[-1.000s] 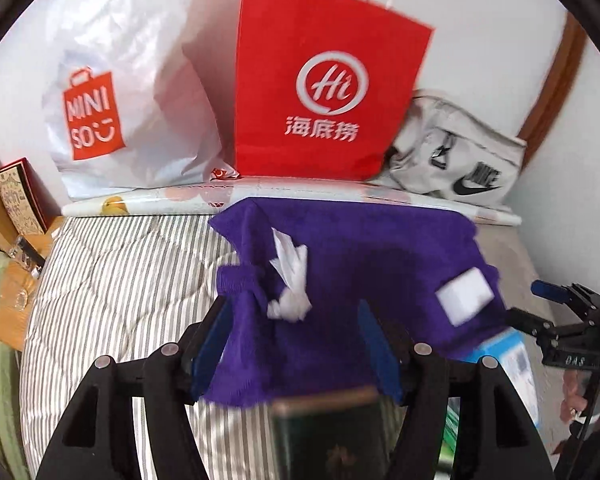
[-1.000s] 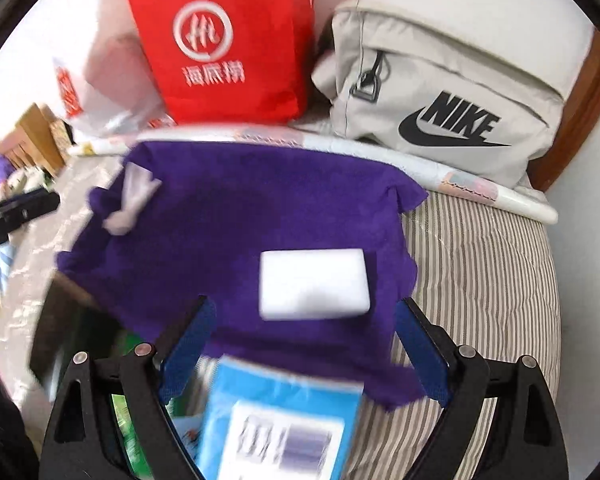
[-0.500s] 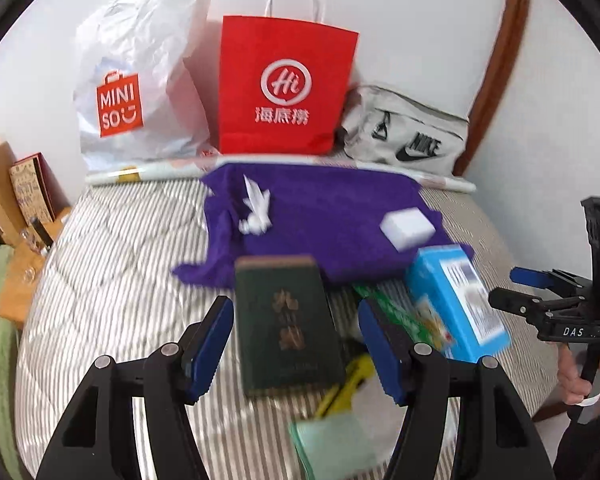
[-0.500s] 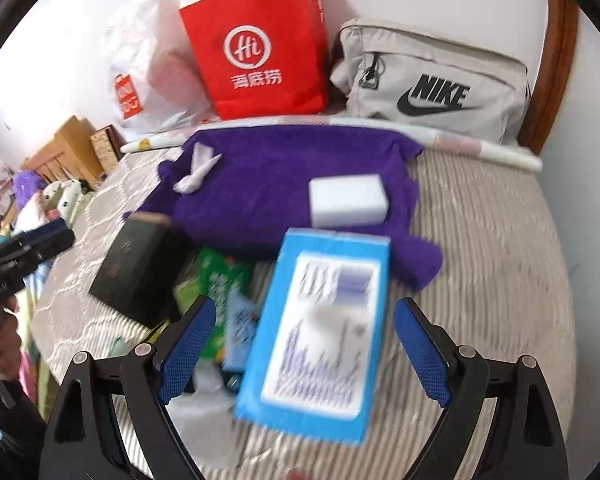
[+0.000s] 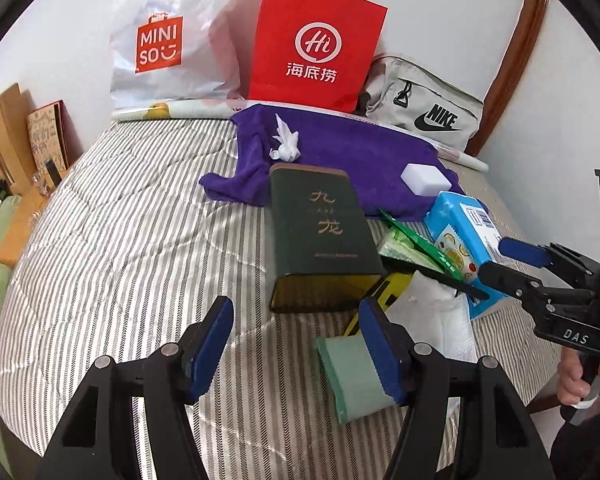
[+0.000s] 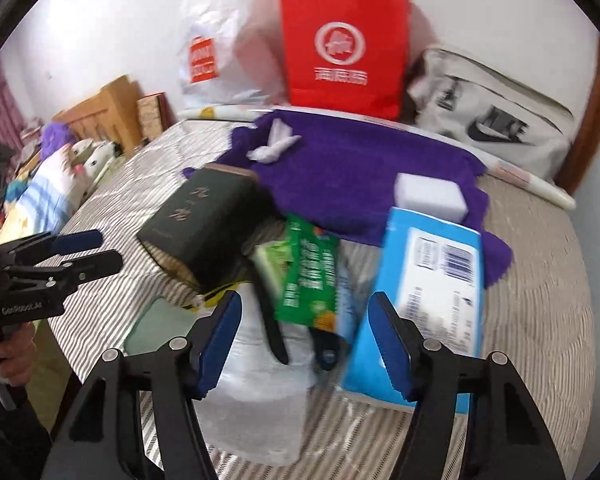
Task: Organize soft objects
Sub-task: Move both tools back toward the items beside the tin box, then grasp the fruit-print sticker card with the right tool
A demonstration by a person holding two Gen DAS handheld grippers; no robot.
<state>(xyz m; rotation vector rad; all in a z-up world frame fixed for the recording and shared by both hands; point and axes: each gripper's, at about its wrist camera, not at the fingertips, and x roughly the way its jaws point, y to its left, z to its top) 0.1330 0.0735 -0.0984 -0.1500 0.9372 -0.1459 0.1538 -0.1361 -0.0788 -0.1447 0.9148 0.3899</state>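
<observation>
Your left tool (image 5: 296, 344) hangs unclenched and empty; your right tool (image 6: 306, 340) is closing on nothing. Ahead, the purple towel (image 5: 340, 152), sponge (image 5: 425, 178) and tissue (image 5: 286, 144) lie unsorted on the bed (image 5: 120, 220).

We see even, bright daylight and fisheye bending at dark corners; the right view is smeared, perhaps motion blur.
</observation>
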